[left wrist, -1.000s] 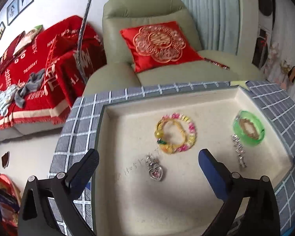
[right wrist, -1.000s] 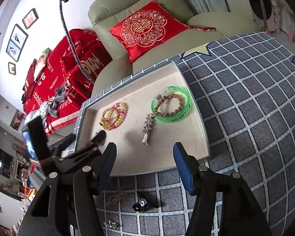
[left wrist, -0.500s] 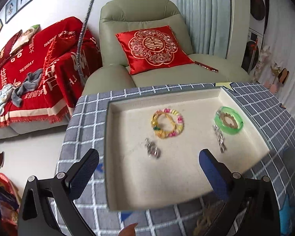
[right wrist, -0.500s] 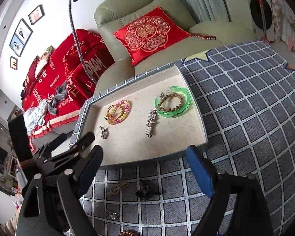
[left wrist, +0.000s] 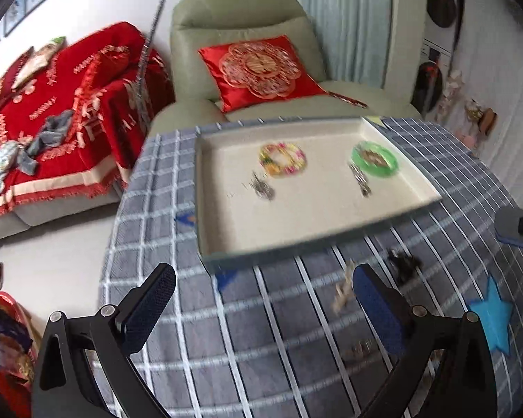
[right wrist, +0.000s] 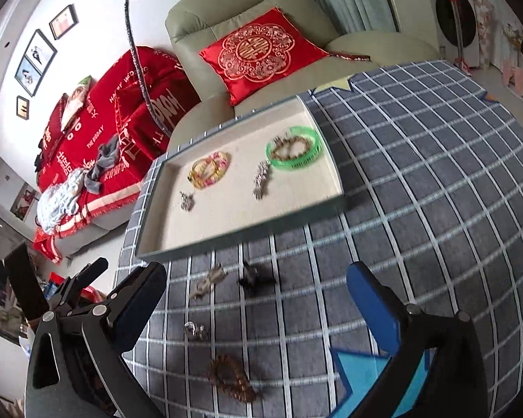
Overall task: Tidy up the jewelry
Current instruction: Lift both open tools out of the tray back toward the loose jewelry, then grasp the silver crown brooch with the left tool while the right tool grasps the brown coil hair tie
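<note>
Both the left claw (left wrist: 261, 310) and right claw (right wrist: 258, 303) have drawn back from the tray (right wrist: 240, 235), wide and empty, leaving the pendant (right wrist: 186, 202) inside and loose pieces like the brown bead bracelet (right wrist: 232, 378) on the desk (right wrist: 418, 181) waiting.

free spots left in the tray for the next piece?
Tray: the near half is bare, between the front rim and the heart pendant and silver clip; also the far-left corner. Crowded along the far side: beaded bracelets, green bangle ringing a brown bracelet.
</note>
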`<state>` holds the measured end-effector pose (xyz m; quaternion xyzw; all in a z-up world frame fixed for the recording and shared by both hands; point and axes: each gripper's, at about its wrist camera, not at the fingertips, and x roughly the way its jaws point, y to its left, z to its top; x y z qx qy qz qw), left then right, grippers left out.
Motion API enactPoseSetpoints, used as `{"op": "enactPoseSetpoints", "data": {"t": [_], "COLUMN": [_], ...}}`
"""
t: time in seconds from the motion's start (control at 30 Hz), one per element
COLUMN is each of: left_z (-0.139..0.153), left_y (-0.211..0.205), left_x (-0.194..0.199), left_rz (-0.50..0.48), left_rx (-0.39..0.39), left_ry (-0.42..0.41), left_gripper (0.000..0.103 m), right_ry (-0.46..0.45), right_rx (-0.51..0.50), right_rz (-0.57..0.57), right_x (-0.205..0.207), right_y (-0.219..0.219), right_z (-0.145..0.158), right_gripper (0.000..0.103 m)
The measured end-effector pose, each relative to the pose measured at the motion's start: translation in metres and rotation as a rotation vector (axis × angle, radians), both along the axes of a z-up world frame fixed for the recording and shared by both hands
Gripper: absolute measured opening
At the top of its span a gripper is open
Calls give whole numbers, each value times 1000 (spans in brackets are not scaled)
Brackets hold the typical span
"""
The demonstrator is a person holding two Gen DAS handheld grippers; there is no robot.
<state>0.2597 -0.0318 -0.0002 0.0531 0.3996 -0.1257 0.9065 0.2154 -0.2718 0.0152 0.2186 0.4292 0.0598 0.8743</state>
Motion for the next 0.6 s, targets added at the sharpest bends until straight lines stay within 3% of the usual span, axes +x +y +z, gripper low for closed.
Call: {"op": "enactPoseSetpoints", "data": {"t": [0.17, 0.6], "left_z": [-14, -33], "left_y": [2, -6], "left_x": [-19, -47], "left_rz": [-15, -135], "left_rx": [-19, 45], "left_ry": [53, 60], "left_gripper": [103, 103], "right_ry": [34, 123], "right_rx": [-14, -28], "right_rz": [2, -7], "right_x": [-21, -65], "right_y": [4, 8], "right_z": [-12, -48], "right_gripper": [103, 103]}}
